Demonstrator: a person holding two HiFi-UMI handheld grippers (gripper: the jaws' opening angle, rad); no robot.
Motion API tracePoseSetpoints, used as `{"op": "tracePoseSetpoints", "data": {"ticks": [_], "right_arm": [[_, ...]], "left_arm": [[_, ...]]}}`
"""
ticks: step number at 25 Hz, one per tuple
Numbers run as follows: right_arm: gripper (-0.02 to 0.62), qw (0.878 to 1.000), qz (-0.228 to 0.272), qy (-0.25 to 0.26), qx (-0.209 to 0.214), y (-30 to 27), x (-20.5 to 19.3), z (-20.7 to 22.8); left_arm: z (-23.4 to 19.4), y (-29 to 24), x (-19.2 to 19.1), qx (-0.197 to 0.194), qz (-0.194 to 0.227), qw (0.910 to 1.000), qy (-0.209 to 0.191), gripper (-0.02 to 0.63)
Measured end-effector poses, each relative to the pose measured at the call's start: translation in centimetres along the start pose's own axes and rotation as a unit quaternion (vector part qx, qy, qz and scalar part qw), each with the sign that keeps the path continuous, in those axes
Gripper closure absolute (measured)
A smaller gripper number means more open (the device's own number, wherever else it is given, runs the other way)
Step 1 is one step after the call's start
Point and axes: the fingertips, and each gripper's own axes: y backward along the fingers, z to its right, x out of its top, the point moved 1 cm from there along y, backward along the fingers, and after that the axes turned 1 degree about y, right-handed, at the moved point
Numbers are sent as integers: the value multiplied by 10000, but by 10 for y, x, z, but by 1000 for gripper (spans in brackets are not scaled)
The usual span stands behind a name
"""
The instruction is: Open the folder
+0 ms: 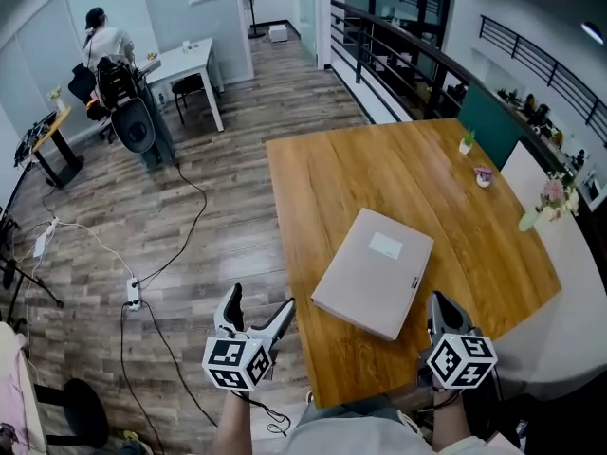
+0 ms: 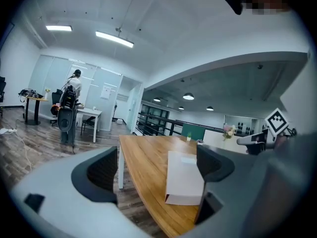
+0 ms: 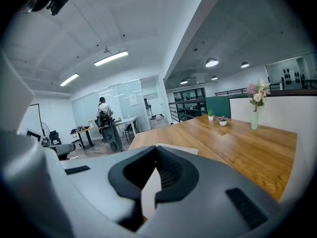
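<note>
Folder first: from the head view it lies closed and flat on the wooden table, turned at an angle, its near corner close to the table's front edge and a small clasp on its right side. The left gripper hangs off the table's left edge, apart from the folder; the right gripper sits just behind the near corner (whether it touches, I cannot tell). In the left gripper view the jaws stand wide apart with nothing between them, the folder lying beyond. In the right gripper view the jaws are pressed together at the tips, empty, with the folder's pale edge showing past them. The likely trouble: a closed right gripper cannot catch the cover, and a push at the clasp with nothing pinning the folder could slide it across the smooth wood.
</note>
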Motion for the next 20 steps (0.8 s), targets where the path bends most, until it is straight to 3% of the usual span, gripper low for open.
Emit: {"op": "tracePoseSetpoints", "data": {"ticks": [5, 8, 10, 12, 16, 20], "right_arm": [[594, 10000, -18, 24, 31, 2, -2, 0], [594, 10000, -65, -9, -29, 7, -6, 6], [594, 9999, -84, -42, -88, 11, -8, 12], [594, 9998, -94, -82, -156, 15, -11, 19], [594, 9992, -129, -182, -328, 26, -19, 36], [594, 9981, -203, -249, -519, 32, -27, 57]], "left_arm": [[7, -12, -13, -360, -352, 9975, -490, 107], [25, -25, -26, -977, -751, 9849, -1216, 106], [41, -31, -39, -1533, -1118, 9651, -1807, 106], [56, -36, -53, -2053, -1472, 9398, -2300, 131], [73, -41, -74, -2829, -1972, 8940, -2861, 160], [81, -51, -96, -3281, -2469, 8321, -3728, 162]]}}
